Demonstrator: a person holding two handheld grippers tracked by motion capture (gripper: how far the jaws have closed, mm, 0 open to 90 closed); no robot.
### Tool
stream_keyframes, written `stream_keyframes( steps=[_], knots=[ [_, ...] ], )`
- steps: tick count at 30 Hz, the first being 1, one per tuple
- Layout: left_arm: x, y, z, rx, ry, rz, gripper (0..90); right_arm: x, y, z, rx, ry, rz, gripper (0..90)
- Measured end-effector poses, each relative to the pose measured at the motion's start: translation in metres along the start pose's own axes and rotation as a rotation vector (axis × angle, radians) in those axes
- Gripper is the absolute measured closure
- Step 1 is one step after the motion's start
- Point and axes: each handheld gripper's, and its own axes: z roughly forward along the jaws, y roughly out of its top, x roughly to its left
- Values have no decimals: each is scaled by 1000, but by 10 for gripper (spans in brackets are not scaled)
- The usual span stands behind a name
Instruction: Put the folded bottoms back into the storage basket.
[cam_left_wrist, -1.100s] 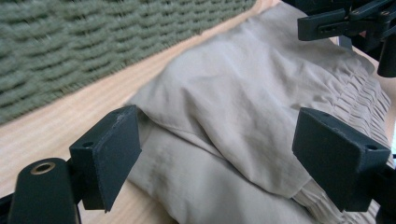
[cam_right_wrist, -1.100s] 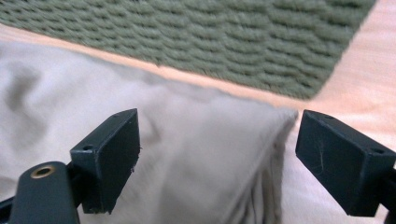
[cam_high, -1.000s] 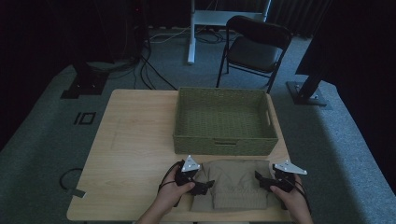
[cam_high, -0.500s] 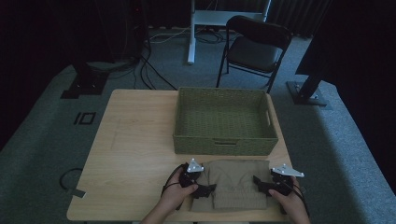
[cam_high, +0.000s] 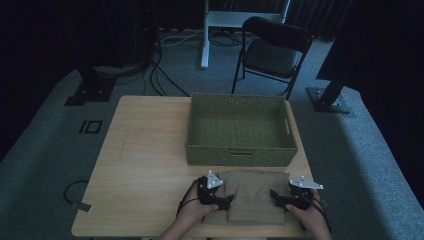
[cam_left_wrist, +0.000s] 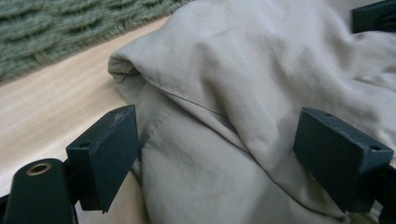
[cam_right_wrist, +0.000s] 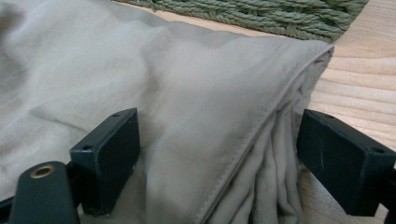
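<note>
A folded beige cloth (cam_high: 254, 199) lies at the table's near edge, just in front of a green woven basket (cam_high: 240, 130), which is empty. My left gripper (cam_high: 228, 201) sits at the cloth's left edge and my right gripper (cam_high: 275, 196) at its right edge, both low over the table. In the left gripper view the jaws (cam_left_wrist: 217, 154) stand wide apart around the cloth's (cam_left_wrist: 243, 70) folded edge. In the right gripper view the jaws (cam_right_wrist: 217, 154) also stand wide around the stacked hem of the cloth (cam_right_wrist: 163, 70). Neither pair visibly squeezes the fabric.
The wooden table (cam_high: 145, 160) has bare room to the left of the basket. The basket's wall (cam_right_wrist: 261, 16) rises close behind the cloth. Beyond the table stand a black folding chair (cam_high: 272, 50) and stand bases with cables on the carpet.
My left gripper has come down and in toward the cloth's left edge. My right gripper has edged slightly inward at the right edge. The cloth and basket have stayed put.
</note>
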Motion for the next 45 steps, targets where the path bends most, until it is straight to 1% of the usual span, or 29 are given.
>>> stream_keyframes(
  steps=[2,6,7,9,10,12,14,16,18,19,21,23,24,25,26,27,28,30,33,34,37,38,39,40,41,42,43,44,45],
  knots=[
    [-1,1,1,3,15,4,152,1,0,0,0,-2,2,144],
    [-3,3,4,2,39,-6,152,1,-1,-1,1,-6,0,155],
    [-3,4,6,3,45,-3,152,1,-1,-1,-1,-11,7,162],
    [-6,6,7,10,55,20,158,2,-1,-1,-1,-15,8,169],
    [-6,6,8,11,53,33,176,2,-1,-1,-2,-17,8,192],
    [-6,7,9,4,42,43,244,3,-1,-2,-13,-11,8,267],
    [-7,8,9,4,40,61,294,5,0,-2,-18,4,2,369],
    [-7,9,10,1,21,88,363,7,1,-3,-16,30,-1,489],
    [-6,10,10,-5,3,96,529,10,2,-3,-3,48,2,594],
    [-5,10,11,-6,1,97,580,11,3,-3,3,57,3,638],
    [-4,11,11,-9,5,99,712,12,5,-4,15,68,9,693],
    [-4,11,11,-10,9,112,758,12,5,-4,21,85,34,733],
    [-4,11,11,-10,9,112,766,12,5,-4,21,85,34,733],
    [-5,11,11,-10,12,123,766,11,6,-4,23,92,42,749],
    [-5,11,11,-12,12,124,774,9,6,-5,30,97,57,771],
    [-5,11,11,-16,12,121,779,10,7,-5,33,94,53,779],
    [-5,11,10,-22,4,109,789,11,8,-5,39,89,42,787],
    [-2,11,7,-29,-20,73,801,13,12,-8,43,82,38,797],
    [0,14,-4,-54,-43,47,813,15,16,-12,27,97,43,802],
    [0,16,-8,-58,-44,52,815,15,18,-13,19,105,48,802],
    [1,21,-18,-79,-54,49,817,18,24,-18,2,126,55,804],
    [2,22,-20,-85,-60,38,817,20,27,-20,-4,128,50,805],
    [4,24,-24,-100,-73,11,818,21,29,-21,-8,130,47,805],
    [5,26,-27,-99,-78,15,819,22,32,-24,-22,133,51,805],
    [7,27,-30,-113,-82,0,819,23,35,-26,-28,138,46,805],
    [8,29,-33,-122,-81,-2,819,24,37,-28,-43,146,51,805],
    [9,30,-35,-120,-81,2,819,25,40,-30,-46,153,53,804],
    [10,32,-38,-129,-81,-2,819,25,43,-30,-51,158,54,804],
    [11,35,-42,-134,-76,7,819,25,46,-31,-61,163,57,804]
  ],
)
